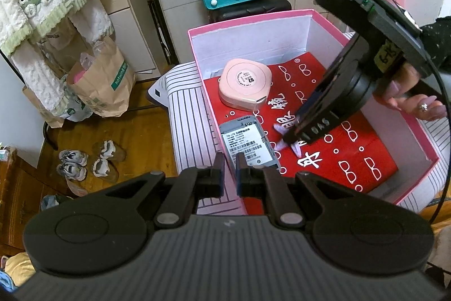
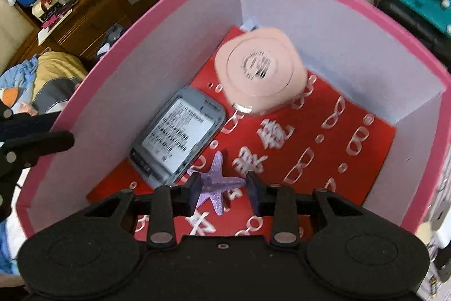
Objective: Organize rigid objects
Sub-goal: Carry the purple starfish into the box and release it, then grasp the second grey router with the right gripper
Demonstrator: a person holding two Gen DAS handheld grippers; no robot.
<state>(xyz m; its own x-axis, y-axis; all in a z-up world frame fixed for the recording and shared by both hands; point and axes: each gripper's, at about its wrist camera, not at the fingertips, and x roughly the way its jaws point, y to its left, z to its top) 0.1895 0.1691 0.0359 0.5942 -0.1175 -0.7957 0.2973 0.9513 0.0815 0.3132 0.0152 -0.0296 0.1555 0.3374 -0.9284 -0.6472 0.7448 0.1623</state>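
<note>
Right gripper (image 2: 222, 189) is low inside the pink box (image 2: 157, 4), straddling a purple starfish (image 2: 217, 182). The left pad touches an arm of the starfish; the right pad looks just off it, though fisheye blur makes contact hard to call, so I can't confirm a firm grip. The starfish sits at or just above the red printed sheet (image 2: 324, 148) lining the floor, just beside the grey device (image 2: 180, 137) lying label-up. Further in, the pink rounded case (image 2: 260, 72) is near the back corner.

Left gripper (image 1: 229, 174) hovers at the box's near edge, jaws closed on nothing.

Likely step: set the starfish down. Do it well by lowering flat onto open red floor, clear of the grey device, spreading the jaws fully, then lifting straight up to avoid dragging an arm.
</note>
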